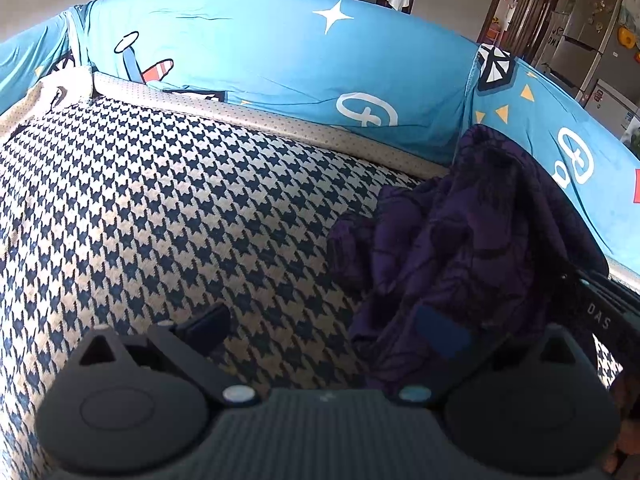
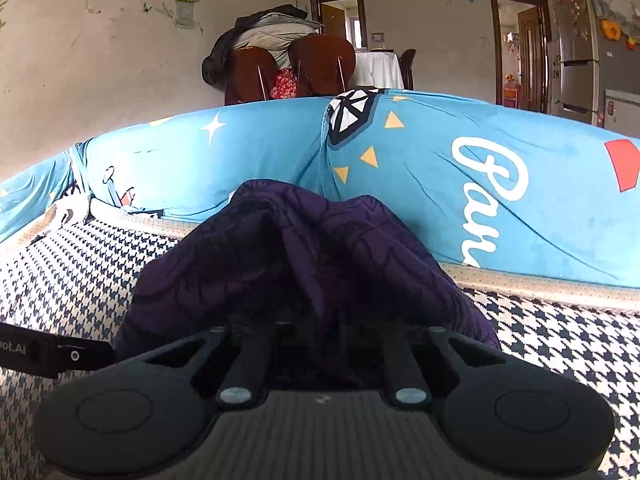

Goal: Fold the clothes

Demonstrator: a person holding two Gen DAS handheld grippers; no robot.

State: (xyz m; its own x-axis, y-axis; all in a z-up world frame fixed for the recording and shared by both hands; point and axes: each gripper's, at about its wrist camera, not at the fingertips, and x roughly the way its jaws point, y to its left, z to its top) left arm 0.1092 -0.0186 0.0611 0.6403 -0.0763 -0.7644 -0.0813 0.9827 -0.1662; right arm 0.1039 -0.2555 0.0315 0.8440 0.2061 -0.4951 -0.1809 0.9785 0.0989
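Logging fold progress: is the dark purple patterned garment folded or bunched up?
Bunched up: the dark purple patterned garment rises in a crumpled, creased heap on the houndstooth cushion, showing no flat layers.

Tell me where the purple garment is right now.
The purple garment is bunched on the houndstooth seat cover, against the blue backrest cover: centre of the right wrist view, right side of the left wrist view.

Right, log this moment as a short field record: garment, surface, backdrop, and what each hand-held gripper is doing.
garment: dark purple patterned cloth, bunched and lifted into a peak, not yet folded
surface: houndstooth sofa seat cover
backdrop: blue printed sofa back cover
left hand-held gripper: open, one finger bare over the seat, the other against the cloth's edge
right hand-held gripper: fingertips buried under the cloth, so grip cannot be confirmed
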